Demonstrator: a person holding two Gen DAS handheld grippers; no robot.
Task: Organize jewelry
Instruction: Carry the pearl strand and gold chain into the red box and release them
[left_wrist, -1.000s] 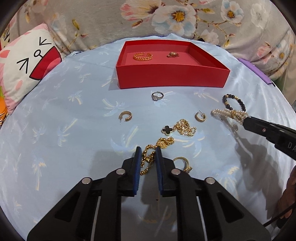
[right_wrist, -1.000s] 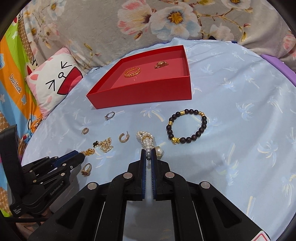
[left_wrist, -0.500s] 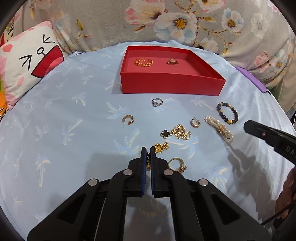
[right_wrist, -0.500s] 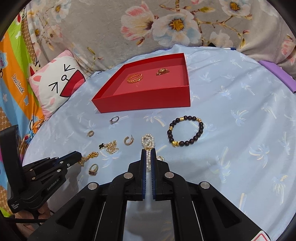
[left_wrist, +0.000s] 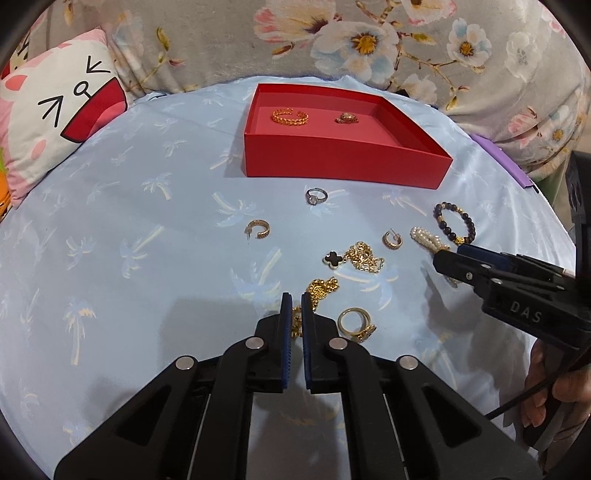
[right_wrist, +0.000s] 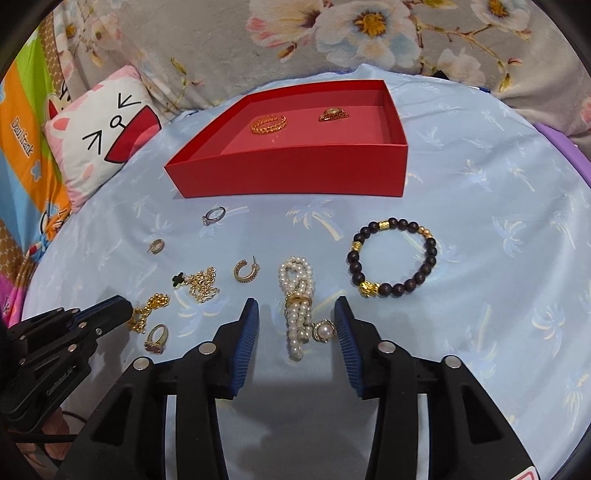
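Observation:
A red tray (left_wrist: 347, 158) (right_wrist: 295, 177) at the back of the blue cloth holds a gold bangle (left_wrist: 290, 117) and a gold ring (left_wrist: 346, 118). Loose jewelry lies in front. My left gripper (left_wrist: 296, 301) is shut on a gold bead chain (left_wrist: 320, 290), also in the right wrist view (right_wrist: 147, 308). My right gripper (right_wrist: 296, 314) is open, its fingers on either side of a pearl bracelet (right_wrist: 297, 295) lying on the cloth, with a pearl ring (right_wrist: 324, 330) beside it.
On the cloth lie a dark bead bracelet (right_wrist: 393, 258), a clover necklace (left_wrist: 354, 258), two gold hoop earrings (left_wrist: 258, 229) (left_wrist: 392, 239), a silver ring (left_wrist: 316, 195) and a gold ring (left_wrist: 355, 320). A cat pillow (left_wrist: 55, 125) sits at the left.
My right gripper has opened and let the pearl bracelet down onto the cloth. My left gripper has stayed shut on the gold chain.

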